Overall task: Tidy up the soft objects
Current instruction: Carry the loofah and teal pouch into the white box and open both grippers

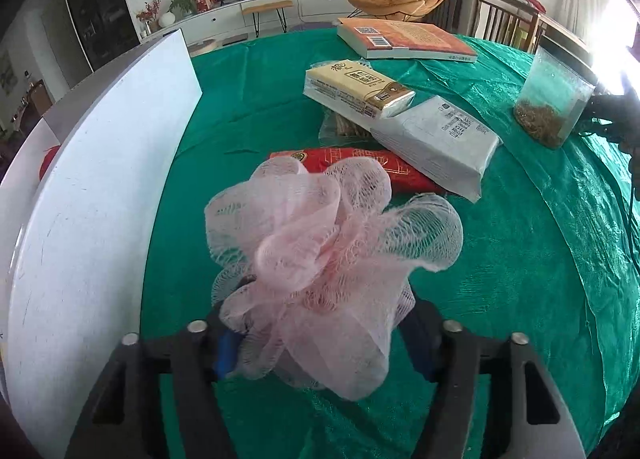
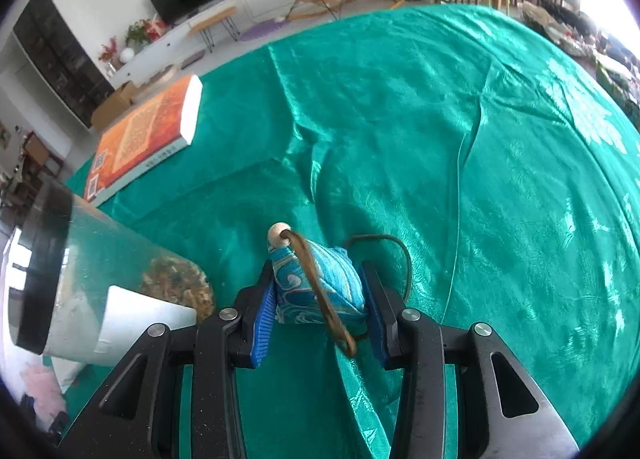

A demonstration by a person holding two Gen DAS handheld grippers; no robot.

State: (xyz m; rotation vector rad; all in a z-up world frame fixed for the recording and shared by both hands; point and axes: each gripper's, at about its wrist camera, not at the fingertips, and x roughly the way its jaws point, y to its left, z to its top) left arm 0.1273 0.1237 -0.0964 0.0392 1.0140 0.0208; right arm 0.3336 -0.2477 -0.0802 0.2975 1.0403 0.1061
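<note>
L claw (image 1: 320, 323): clamped on the pink mesh pouf (image 1: 324, 259), my pads squeezing its lower bunch from both sides; my L finger (image 1: 226, 351) mostly buried in mesh.
Pouf, place: held over the green cloth (image 1: 500, 259), in front of the packs, white board (image 1: 100, 199) just to its left.
Pouf, axis: roughly round, no clear long axis; ruffles fan up and away from my claw, gathered part down betw. the pads.
R claw (image 2: 320, 299): clenched on the blue sachet (image 2: 316, 287), blue pads flat on its two sides.
Sachet, place: betw. my pads over the green cloth; can't tell if it touches the cloth.
Sachet, axis: long axis runs along my fingers, pointing away from me; narrow end w/ white bead (image 2: 279, 235) at the far tip, wide end toward my palm.
Cord (image 2: 320, 291): brown, runs from bead down over the sachet front; a thin dark loop curls out on the right side.
Packs: yellow tissue pack (image 1: 356, 91) lying on the white pack (image 1: 436, 143), red pack (image 1: 360, 167) nearest the pouf, partly under the white one.
Jar (image 1: 554, 99): clear, brownish stuff at bottom, upright at right of the packs; close on my R claw's left in the other view.
Book (image 1: 404, 39): orange cover, flat at far edge of cloth.
</note>
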